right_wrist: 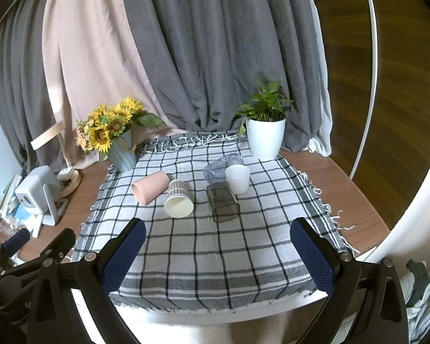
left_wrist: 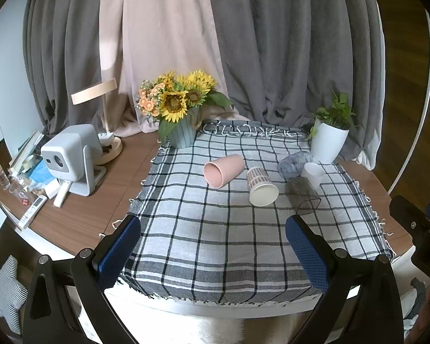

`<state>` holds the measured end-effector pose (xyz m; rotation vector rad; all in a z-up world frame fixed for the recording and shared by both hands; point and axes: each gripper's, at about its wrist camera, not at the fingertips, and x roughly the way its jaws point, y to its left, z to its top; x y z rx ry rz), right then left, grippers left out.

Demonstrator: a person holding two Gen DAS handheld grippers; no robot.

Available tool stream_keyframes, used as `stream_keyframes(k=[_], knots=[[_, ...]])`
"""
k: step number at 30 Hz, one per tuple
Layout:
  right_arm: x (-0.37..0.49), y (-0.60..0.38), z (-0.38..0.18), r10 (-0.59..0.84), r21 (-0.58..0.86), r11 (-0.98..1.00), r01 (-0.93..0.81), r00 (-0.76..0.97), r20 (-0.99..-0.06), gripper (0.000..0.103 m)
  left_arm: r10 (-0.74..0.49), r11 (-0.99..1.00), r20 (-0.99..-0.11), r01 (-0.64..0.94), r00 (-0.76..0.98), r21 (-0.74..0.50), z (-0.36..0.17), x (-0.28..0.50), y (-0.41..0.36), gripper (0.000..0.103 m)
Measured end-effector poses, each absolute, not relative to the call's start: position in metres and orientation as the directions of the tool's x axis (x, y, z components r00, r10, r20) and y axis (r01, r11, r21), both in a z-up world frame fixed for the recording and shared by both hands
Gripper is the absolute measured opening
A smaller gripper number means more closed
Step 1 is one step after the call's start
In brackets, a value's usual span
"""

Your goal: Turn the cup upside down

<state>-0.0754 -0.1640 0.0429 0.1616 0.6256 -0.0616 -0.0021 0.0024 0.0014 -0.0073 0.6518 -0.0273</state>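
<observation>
Right now I have both tools pulled back at the near edge of the bench point(right_wrist: 324, 177), well short of the cups, so each camera takes in the whole checked cloth point(right_wrist: 203, 246) before I commit. My left hand-held gripper point(left_wrist: 213, 242) is spread wide and grasping nothing; my right hand-held gripper point(right_wrist: 218, 246) is likewise spread and empty.

Five cups sit in a loose cluster across the middle of the cloth. The pink cup point(right_wrist: 149, 187) lies on its side with its mouth toward me and to the left, touching or just beside the patterned paper cup point(right_wrist: 179, 200), which also lies on its side, mouth toward me. The smoky transparent cup point(right_wrist: 223, 203) is down as well, and a clear bluish cup point(right_wrist: 222, 166) lies behind it. Only the white cup point(right_wrist: 237, 178) stands upright, mouth up, just beside the smoky one, so I judge it the one to invert.

It is nearer my right side, and its crowded neighbours argue for a careful approach.
</observation>
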Motion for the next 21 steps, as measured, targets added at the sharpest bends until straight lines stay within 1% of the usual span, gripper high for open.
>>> stream_keyframes(k=[21], knots=[[-0.0754, -0.1648, 0.0442, -0.001, 0.137, 0.985, 0.101, 0.809, -0.588, 0.101, -0.027, 1.000, -0.606, 0.024, 0.795, -0.013, 0.0027, -0.0026, 0.0010, 0.103]])
